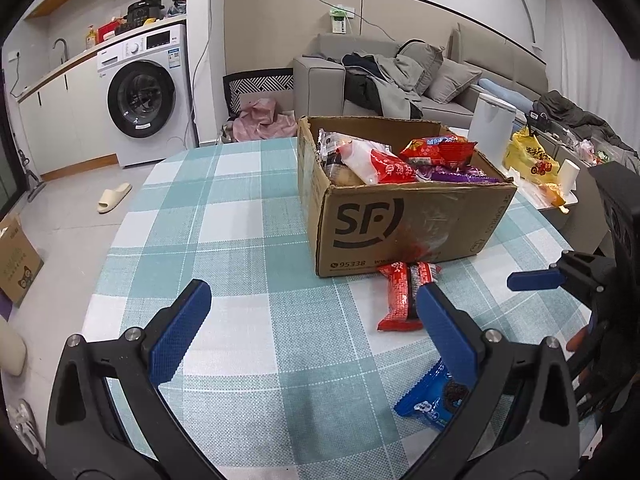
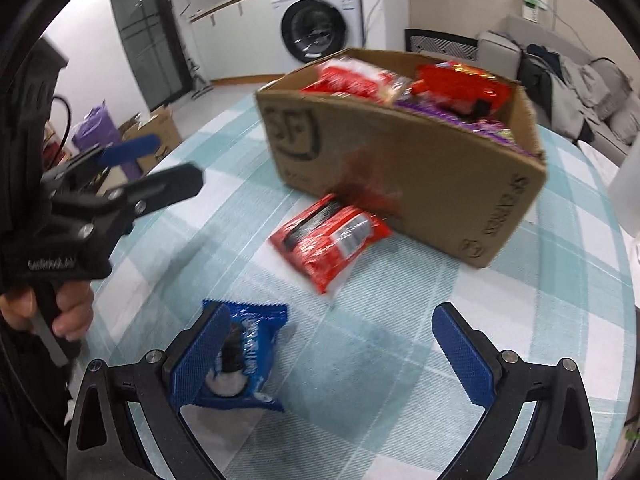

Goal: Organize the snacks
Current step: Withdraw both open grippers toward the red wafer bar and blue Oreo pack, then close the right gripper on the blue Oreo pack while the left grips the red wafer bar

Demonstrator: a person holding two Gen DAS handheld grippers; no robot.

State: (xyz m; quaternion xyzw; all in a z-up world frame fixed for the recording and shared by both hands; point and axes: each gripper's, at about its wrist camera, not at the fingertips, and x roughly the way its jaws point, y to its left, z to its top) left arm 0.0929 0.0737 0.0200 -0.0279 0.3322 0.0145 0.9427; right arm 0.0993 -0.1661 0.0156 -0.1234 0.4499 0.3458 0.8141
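Most of the snacks already sit in the cardboard box (image 1: 404, 216) on the checked desk (image 1: 240, 240) — red, white and purple packets are heaped to its rim. Two items are left outside it, judging by both views: a red packet (image 1: 402, 296) lying on the cloth against the box's front wall, and a blue cookie packet (image 2: 244, 352) nearer the person. So the job looks well past halfway, with these last two pieces to go in.

The left claw (image 1: 312, 320) is spread wide and empty, hovering above bare cloth with the red packet just beside its right finger. The right claw (image 2: 336, 360) is also spread and grips nothing — its left pad overlaps the blue cookie packet in the right wrist view, but whether it touches cannot be told. The right wrist view is blurred.

Readable writing: the box front carries a large black "SF" logo and, below it, "95338". The print on the packets is too small or smeared to read, as is that on a yellow bag (image 1: 530, 158) beyond the box.
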